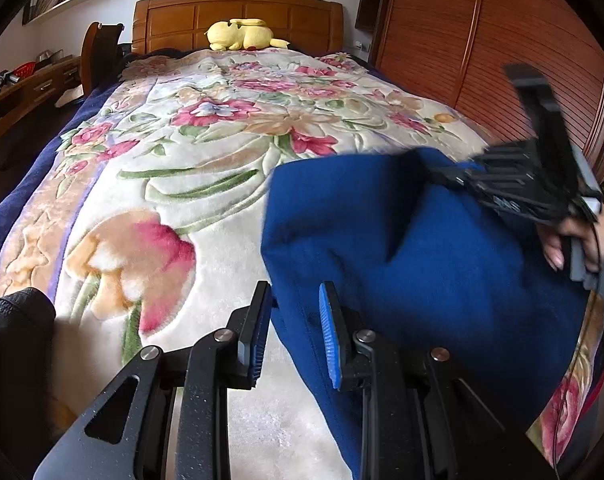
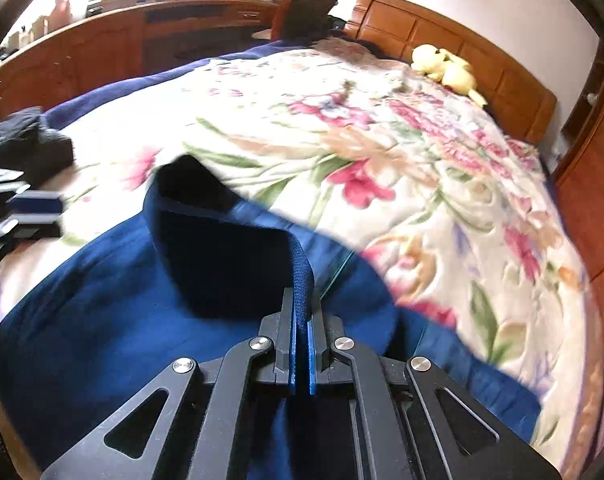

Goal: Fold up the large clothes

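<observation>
Right gripper (image 2: pixel 300 344) jaws clamp the blue garment's (image 2: pixel 102 320) edge; left gripper (image 1: pixel 296 328) jaws part beside it.

Blue fleece garment, partly lifted off the bed

The blue garment (image 1: pixel 413 264) is a large piece of deep blue, soft, fuzzy cloth, rumpled and partly doubled over itself near the foot end of the bed, toward the bed's right edge as the left wrist view shows it. One ribbed edge (image 2: pixel 303 280) rises in a narrow upright fold, while the rest spreads loosely in broad folds, with a dark hollow opening at its far side.
</observation>
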Demonstrator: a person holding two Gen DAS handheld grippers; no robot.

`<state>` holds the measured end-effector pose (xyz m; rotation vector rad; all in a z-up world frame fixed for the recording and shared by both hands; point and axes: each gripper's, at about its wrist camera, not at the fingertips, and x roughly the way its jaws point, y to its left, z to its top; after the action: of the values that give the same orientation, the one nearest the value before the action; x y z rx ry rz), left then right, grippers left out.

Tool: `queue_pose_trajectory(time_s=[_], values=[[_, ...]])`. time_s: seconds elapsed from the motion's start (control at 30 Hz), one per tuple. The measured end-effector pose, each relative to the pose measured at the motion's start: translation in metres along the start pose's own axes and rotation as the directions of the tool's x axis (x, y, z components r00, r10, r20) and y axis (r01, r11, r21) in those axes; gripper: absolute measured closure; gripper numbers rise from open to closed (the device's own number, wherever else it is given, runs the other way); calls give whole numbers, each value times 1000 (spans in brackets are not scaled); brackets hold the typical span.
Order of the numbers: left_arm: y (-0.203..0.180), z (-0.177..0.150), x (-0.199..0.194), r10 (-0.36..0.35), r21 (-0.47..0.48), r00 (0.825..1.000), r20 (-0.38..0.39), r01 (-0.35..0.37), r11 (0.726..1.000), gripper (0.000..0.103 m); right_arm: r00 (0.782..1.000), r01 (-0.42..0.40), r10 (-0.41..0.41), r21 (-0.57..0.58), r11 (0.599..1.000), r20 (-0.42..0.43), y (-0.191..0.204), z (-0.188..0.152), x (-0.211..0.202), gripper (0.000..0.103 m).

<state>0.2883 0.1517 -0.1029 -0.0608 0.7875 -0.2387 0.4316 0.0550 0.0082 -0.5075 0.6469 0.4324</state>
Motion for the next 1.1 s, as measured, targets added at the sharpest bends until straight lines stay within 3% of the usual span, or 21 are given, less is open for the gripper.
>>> queue_pose_trajectory(time_s=[0.23,0.33,0.43,0.5,0.8,0.93,1.03,1.1], values=[[-13,-1,4,-17,42,1000,-22,17,999,78,998,58,-59,-26,998,-12,14,5,37,99],[-20,0,4,-27,53,999,-22,28,998,78,998,53,-52,31,998,-23,6,12,50,99],[-31,1,2,-23,71,1000,-6,24,997,78,998,62,-62,94,994,3,-11,15,32,78],[-38,2,0,-23,79,1000,6,23,997,78,998,59,-63,121,991,28,-25,8,10,57],[-73,-2,5,-33,135,999,5,32,990,78,983,170,-179,208,963,29,-95,-65,-88,51],[-88,-7,16,-44,166,999,-18,46,985,78,972,233,-230,265,936,-43,-125,-105,-100,51],[-92,-12,25,-37,181,998,-47,45,982,78,953,304,-291,276,912,-90,-144,-129,-97,51],[-91,-15,32,-22,178,998,-67,33,983,78,956,292,-261,322,901,-136,-158,-144,-87,51]])
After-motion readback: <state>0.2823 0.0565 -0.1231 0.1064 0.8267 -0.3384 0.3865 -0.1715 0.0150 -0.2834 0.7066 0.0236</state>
